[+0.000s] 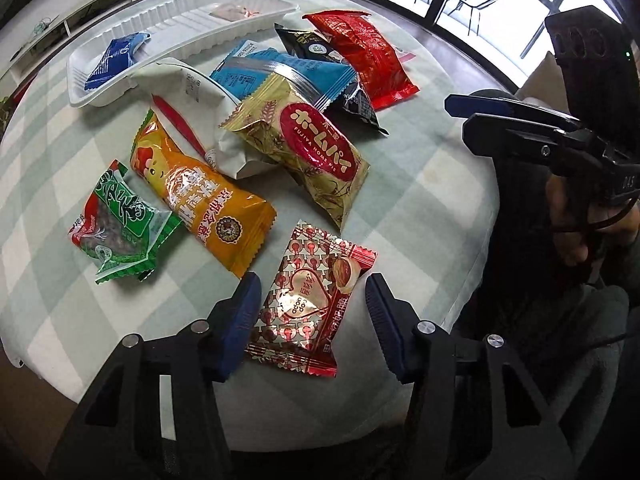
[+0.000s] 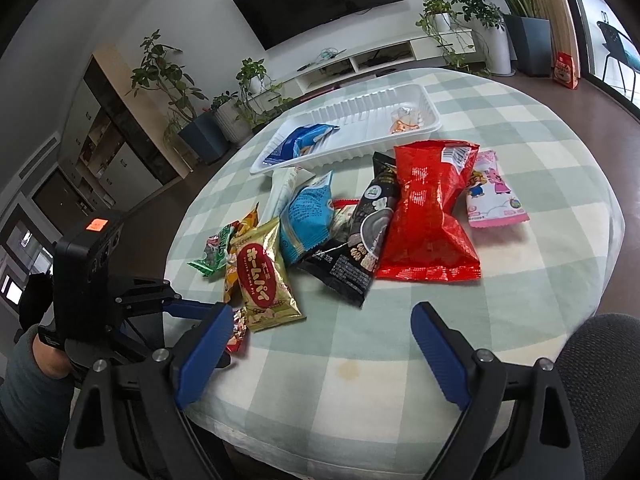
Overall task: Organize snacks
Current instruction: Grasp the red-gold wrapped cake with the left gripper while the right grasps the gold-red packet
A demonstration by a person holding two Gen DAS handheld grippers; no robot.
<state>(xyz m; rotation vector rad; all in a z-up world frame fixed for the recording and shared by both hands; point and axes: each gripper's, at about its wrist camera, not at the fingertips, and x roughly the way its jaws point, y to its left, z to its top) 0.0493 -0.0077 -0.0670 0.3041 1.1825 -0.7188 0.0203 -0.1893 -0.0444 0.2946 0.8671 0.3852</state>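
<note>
A red-and-silver heart-print snack packet lay flat on the checked tablecloth, directly between the two blue pads of the left gripper. The jaws stood wide, one pad on each side of the packet, and whether either pad touched the wrapper could not be told.

Just ahead of that gripper and to its left sat an orange packet, with a green packet further left beside it. Straight ahead lay a gold Fujiya Home Pie packet, overlapping a white packet and a light blue packet. Beyond those, a black packet and a large red bag lay against each other. Farthest ahead stood the white plastic tray, holding a dark blue packet at its near-left end and a small pale snack at its far end.

The right gripper hovered over a bare patch of cloth near the table edge, its jaws spread wide with nothing between them. Ahead of it lay the red bag, and to the right of that, partly under it, a pink cartoon packet. The left gripper showed at its left, reaching in beside the gold packet.
</note>
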